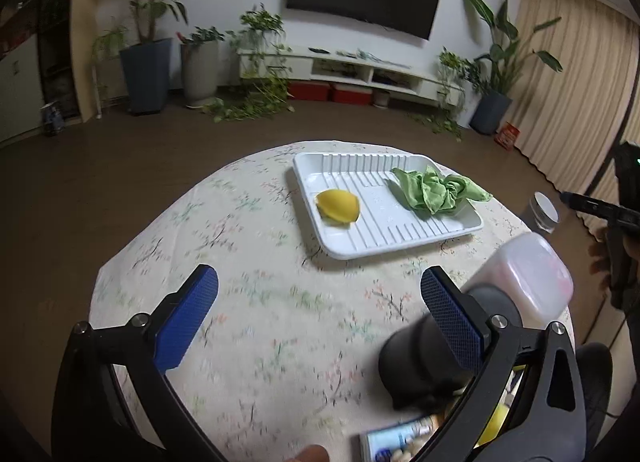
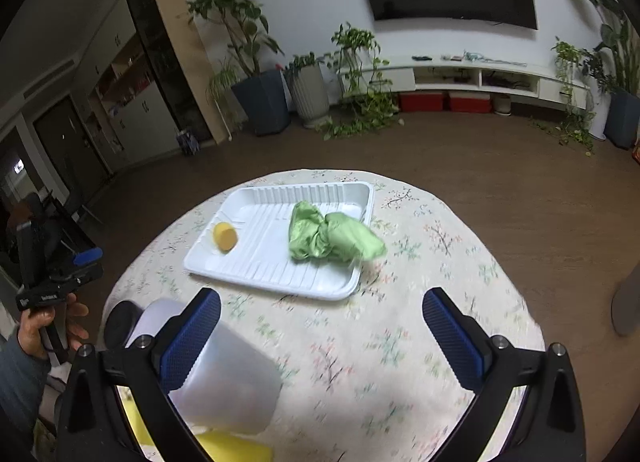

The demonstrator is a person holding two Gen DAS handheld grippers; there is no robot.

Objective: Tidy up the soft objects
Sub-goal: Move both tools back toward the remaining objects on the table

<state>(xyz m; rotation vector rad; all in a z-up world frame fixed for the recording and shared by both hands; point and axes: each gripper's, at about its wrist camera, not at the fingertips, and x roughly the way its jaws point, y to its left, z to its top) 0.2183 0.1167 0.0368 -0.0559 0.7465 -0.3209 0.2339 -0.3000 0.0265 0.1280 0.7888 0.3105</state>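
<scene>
The crumpled green cloth [image 2: 332, 236] lies in the white ribbed plastic tray [image 2: 240, 274], its right end draped over the rim, the yellow sponge [image 2: 225, 237] left of it. Both hand-held grippers, left [image 1: 320, 314] and right [image 2: 322, 332], gape empty; the right one is probably nearer the cloth, dead ahead.

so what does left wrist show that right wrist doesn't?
Left wrist only: a white round container off the table's far right edge, a printed packet at the near edge, the right gripper seen from outside. Right wrist only: the left gripper in its hand, a yellow item at the bottom. Both: white tray holding green cloth and yellow sponge, translucent jug, dark object, floral tablecloth.
</scene>
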